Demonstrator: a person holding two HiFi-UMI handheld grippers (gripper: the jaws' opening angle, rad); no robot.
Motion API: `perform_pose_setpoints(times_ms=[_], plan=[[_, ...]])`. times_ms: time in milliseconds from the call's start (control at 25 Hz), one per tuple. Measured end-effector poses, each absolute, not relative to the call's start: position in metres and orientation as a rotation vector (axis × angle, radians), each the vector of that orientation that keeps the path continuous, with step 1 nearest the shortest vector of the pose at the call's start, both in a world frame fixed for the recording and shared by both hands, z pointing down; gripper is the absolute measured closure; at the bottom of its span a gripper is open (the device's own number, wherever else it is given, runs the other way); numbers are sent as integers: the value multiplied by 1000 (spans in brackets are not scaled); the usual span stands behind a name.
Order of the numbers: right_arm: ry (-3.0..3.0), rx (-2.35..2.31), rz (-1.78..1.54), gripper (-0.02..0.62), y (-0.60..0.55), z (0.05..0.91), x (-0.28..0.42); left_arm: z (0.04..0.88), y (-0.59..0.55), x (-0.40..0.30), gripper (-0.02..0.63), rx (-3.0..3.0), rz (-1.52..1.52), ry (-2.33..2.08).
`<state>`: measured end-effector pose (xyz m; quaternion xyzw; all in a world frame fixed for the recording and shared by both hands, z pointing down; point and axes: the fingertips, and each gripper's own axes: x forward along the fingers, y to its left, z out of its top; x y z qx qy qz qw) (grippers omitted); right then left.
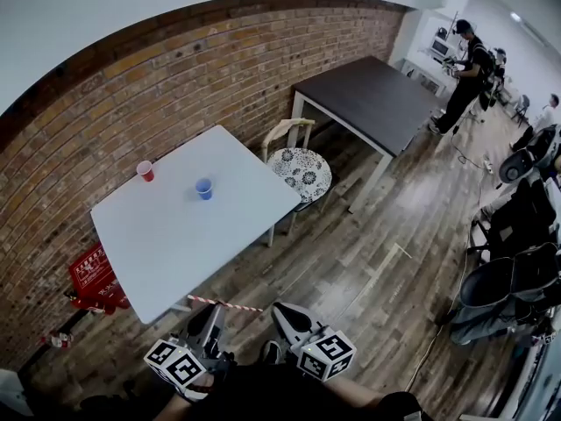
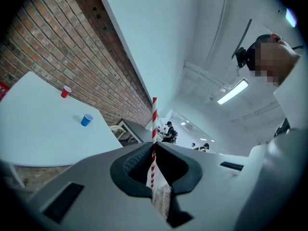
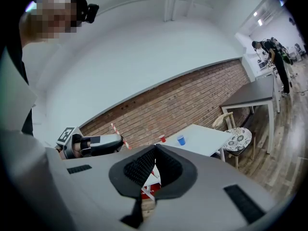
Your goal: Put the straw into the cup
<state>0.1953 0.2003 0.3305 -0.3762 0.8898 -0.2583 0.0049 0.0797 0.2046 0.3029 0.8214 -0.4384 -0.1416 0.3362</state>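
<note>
Left gripper [image 1: 210, 316] and right gripper [image 1: 282, 312]: grey moulded shells, lined with black ribbed pads [image 2: 136, 160]. A white marker cube [image 1: 176, 363], printed with black squares, is mounted on each. A black head camera [image 3: 85, 7] is worn.

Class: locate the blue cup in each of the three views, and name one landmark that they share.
Head view: blue cup on the white table, left of centre.
Left gripper view: blue cup left of centre, on the table.
Right gripper view: blue cup just right of centre.
Shared landmark: the red cup beside it, apart from it.
</note>
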Motion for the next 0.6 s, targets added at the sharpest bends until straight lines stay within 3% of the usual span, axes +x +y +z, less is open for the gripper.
perform_pose_setpoints(times_ms=[600], plan=[[2787, -1112, -895, 572, 169, 341, 202, 306, 180, 88, 568, 2100, -352, -1200]])
